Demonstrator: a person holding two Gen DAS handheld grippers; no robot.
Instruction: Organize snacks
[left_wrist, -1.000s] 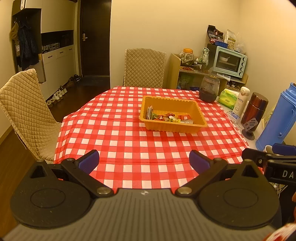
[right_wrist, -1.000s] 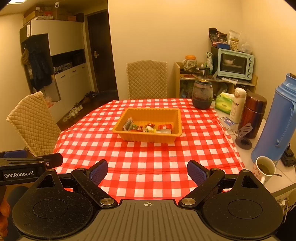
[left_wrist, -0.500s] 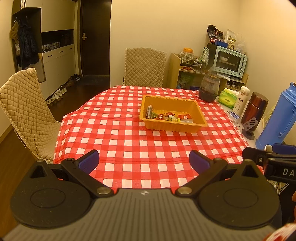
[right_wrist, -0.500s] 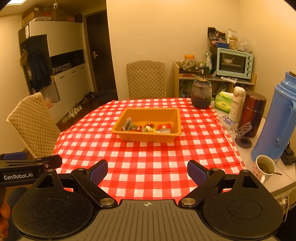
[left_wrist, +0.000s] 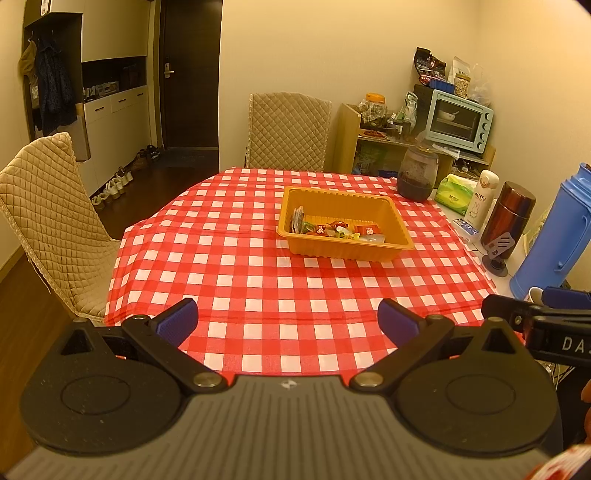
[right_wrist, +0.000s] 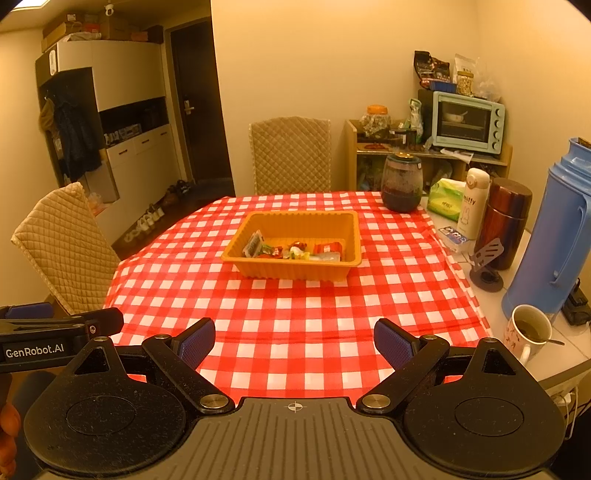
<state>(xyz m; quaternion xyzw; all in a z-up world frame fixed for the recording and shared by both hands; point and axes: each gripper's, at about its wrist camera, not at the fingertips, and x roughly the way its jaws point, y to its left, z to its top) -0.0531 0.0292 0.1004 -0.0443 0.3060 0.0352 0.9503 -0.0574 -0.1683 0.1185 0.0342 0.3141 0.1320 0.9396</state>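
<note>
Two hand-held grippers hang side by side over the near edge of a tabletop (left_wrist: 258, 288) covered in a red-and-white checked cloth. The left hand-held gripper (left_wrist: 288, 325) has its blue-padded fingers (left_wrist: 177, 325) spread wide with only cloth between them, so it is released and grasps nothing. The right hand-held gripper (right_wrist: 294, 341) likewise stands wide apart and empty; its blue pads (right_wrist: 391, 343) touch nothing. Each tool shows at the edge of the other's view, level with it.

Well beyond both, near the middle of the tabletop, sits a shallow rectangular orange plastic tray (right_wrist: 295, 271) with ribbed walls. Small wrapped snacks (right_wrist: 295, 251) in red, green and silvery packets lie inside it, gathered along its near wall; one flat packet (right_wrist: 253, 243) leans against the left wall.

Past the tray's far right corner stands a dark round glass jar (right_wrist: 402, 182) with a lid. Along the right side, off the cloth, are a green tissue pack (right_wrist: 445, 199), a white bottle with a rabbit print (right_wrist: 472, 203), a brown metal flask (right_wrist: 506, 221), a tall blue thermos jug (right_wrist: 554, 236) and a white mug of tea with a spoon (right_wrist: 528, 332). Two chairs in beige quilted covers stand at the far side (right_wrist: 291, 155) and the left side (right_wrist: 59, 243). A pale blue toaster oven (right_wrist: 467, 122) rests on a wooden shelf behind.
</note>
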